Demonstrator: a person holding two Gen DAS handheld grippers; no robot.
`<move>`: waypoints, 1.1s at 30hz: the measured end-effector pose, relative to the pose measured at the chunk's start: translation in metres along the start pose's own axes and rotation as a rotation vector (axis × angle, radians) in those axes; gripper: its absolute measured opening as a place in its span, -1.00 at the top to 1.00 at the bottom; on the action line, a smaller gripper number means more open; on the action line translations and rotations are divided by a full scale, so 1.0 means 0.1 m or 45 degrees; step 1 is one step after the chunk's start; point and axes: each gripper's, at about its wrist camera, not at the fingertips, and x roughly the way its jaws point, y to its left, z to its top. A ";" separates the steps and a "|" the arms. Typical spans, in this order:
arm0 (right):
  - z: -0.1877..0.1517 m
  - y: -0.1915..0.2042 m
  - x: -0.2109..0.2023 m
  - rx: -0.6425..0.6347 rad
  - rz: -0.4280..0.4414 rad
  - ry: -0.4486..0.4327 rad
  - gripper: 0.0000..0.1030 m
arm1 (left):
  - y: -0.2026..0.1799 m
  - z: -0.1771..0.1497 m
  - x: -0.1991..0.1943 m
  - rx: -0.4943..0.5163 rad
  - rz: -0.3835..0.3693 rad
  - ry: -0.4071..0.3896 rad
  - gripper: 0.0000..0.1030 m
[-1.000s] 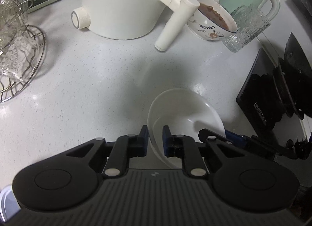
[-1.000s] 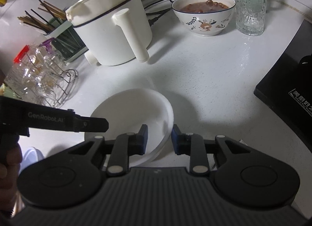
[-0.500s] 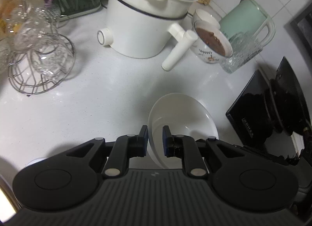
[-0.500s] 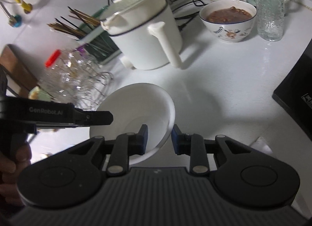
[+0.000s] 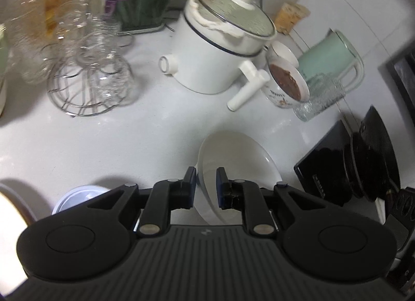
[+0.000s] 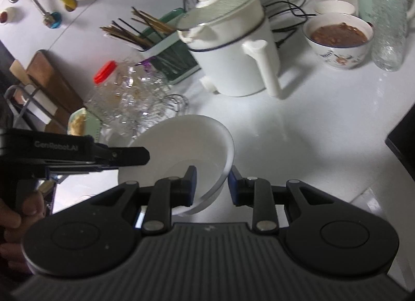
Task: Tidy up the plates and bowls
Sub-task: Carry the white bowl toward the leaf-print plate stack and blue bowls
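Observation:
A plain white bowl (image 5: pixel 238 155) hangs tilted above the white counter (image 5: pixel 129 140), held from two sides. My left gripper (image 5: pixel 206 176) is shut on its rim, one pad inside the bowl and one outside. In the right wrist view the same bowl (image 6: pixel 181 140) has its right wall between the pads of my right gripper (image 6: pixel 211 176), which is shut on it. The left gripper (image 6: pixel 145 155) reaches in from the left to the opposite rim, with a hand (image 6: pixel 15 220) on its handle.
Behind stand a white electric pot (image 5: pixel 218 59), a patterned bowl of brown food (image 5: pixel 285 80), a small white bowl (image 5: pixel 284 50), a glass tumbler (image 5: pixel 319 98) and a mint kettle (image 5: pixel 329 57). A wire rack of glasses (image 5: pixel 90 80) is left; a black stove (image 5: pixel 337 166) right.
Both grippers have risen with the white bowl between them. The counter has dropped away, and more of the back wall, the pot lid and the glass rack has come into view.

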 end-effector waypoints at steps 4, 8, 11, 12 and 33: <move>0.04 0.12 0.00 -0.012 0.036 0.012 0.44 | 0.10 -0.03 -0.15 -0.048 0.019 -0.026 0.66; 0.05 0.26 0.04 -0.036 0.055 0.031 0.44 | 0.24 -0.10 -0.30 -0.108 0.024 -0.063 0.66; 0.05 0.39 0.09 -0.044 0.080 0.054 0.44 | 0.40 -0.16 -0.42 -0.175 0.023 -0.092 0.66; 0.05 0.44 0.10 -0.060 0.088 0.058 0.44 | 0.45 -0.18 -0.46 -0.193 0.028 -0.106 0.66; -0.27 1.15 0.55 -0.279 0.038 0.295 0.41 | 1.19 -0.57 -0.72 -0.336 0.124 -0.179 0.65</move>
